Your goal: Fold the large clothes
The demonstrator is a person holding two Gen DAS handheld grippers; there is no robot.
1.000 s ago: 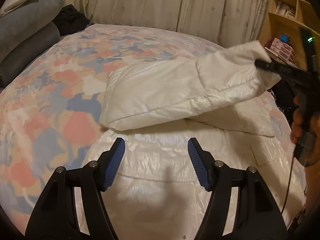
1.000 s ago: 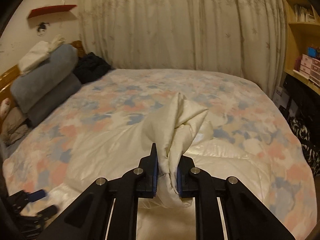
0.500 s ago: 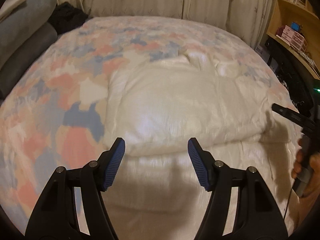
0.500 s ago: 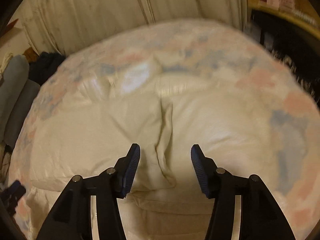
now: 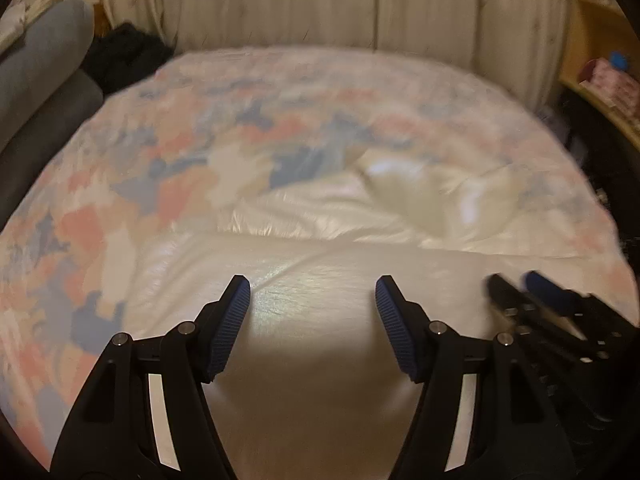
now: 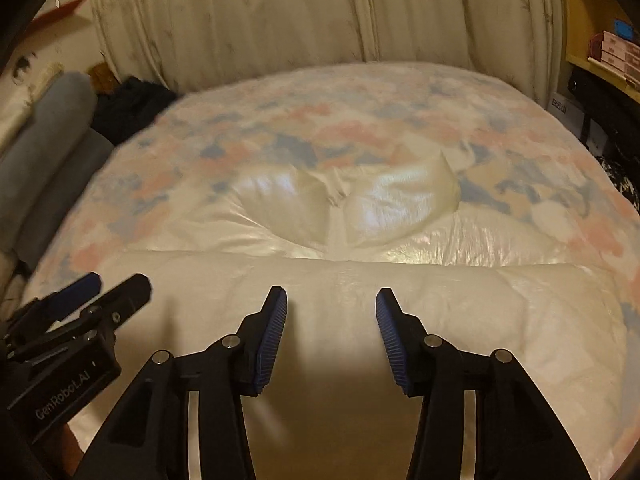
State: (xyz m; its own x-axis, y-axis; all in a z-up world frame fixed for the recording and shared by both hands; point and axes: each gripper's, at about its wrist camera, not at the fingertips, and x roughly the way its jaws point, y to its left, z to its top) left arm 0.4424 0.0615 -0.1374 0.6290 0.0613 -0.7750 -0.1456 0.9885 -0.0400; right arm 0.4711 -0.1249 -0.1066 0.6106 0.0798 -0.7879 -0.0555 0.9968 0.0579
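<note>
Since a second ago my right gripper (image 6: 331, 336) has let go of the sleeve it was pinching and lifting; both sleeves now lie folded across the jacket (image 6: 360, 292), and both grippers have pulled back to its near edge.

I have the left gripper (image 5: 313, 320) wide open, with nothing between its blue pads (image 5: 231, 322), hovering over the near part of the cream padded jacket (image 5: 320, 264). My right gripper is open too, its jaws a little narrower than the left's, and empty, above the same near band of the garment. From the left wrist I see the right gripper (image 5: 516, 286) low at the right, blurred; from the right wrist the left gripper (image 6: 108, 290) sits low at the left.

I see the jacket spread flat on the floral bedspread (image 6: 360, 120), toward the near side of the bed, with a seam running left to right across it. Its crumpled collar (image 6: 344, 196) lies at the far end, in the middle.

Far behind the bed hang curtains (image 6: 280, 20). Grey rolled bedding (image 5: 44, 80) is stacked at the far left, a dark pile (image 5: 124, 56) beside it. Shelves (image 6: 608, 52) stand at the right.
</note>
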